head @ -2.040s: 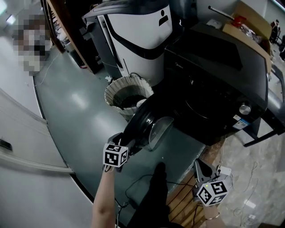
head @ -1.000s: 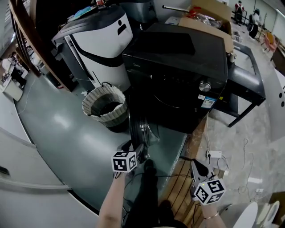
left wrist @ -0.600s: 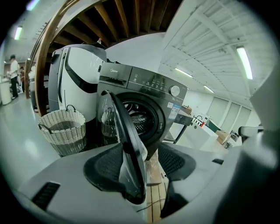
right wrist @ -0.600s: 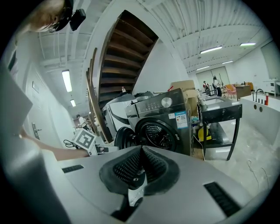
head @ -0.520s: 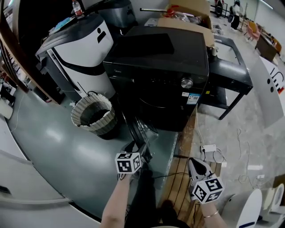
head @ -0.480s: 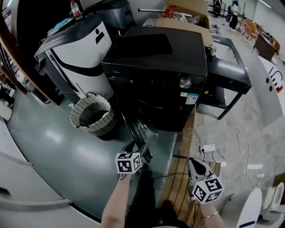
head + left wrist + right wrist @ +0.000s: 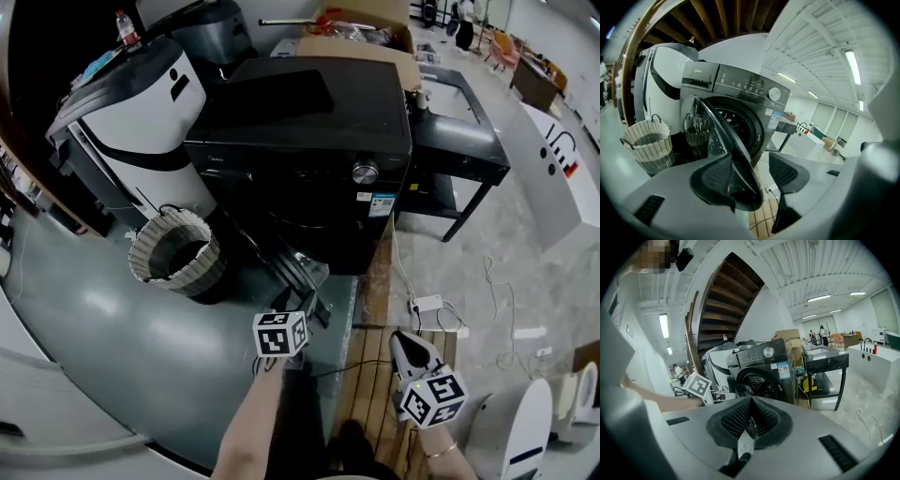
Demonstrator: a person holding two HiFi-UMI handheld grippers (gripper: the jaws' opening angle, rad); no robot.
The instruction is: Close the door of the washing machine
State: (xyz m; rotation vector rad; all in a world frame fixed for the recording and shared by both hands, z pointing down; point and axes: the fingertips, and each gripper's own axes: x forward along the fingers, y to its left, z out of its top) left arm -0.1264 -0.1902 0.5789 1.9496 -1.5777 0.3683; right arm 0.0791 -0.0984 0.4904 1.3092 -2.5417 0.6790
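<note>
The black front-loading washing machine (image 7: 300, 112) stands ahead on the floor. Its round glass door (image 7: 292, 270) hangs partly open, edge-on in the head view. In the left gripper view the door (image 7: 719, 140) slants out from the drum opening (image 7: 740, 124), and its rim runs between the pads of my left gripper (image 7: 754, 173). The rim lies against the left pad (image 7: 717, 178), with a gap to the right pad (image 7: 787, 171), so the jaws stand open. My left gripper (image 7: 312, 307) sits at the door's outer edge. My right gripper (image 7: 405, 345) hangs back to the right, its pads (image 7: 751, 420) shut on nothing.
A wicker basket (image 7: 172, 255) stands left of the machine, beside a large white appliance (image 7: 131, 112). A black table (image 7: 459, 141) adjoins the machine's right side. A power strip (image 7: 427, 305) and cables lie on the floor, with wooden slats (image 7: 370, 394) underfoot.
The door has swung from wide open toward the machine front. My left gripper has travelled rightward with its edge. The right gripper has barely shifted.
</note>
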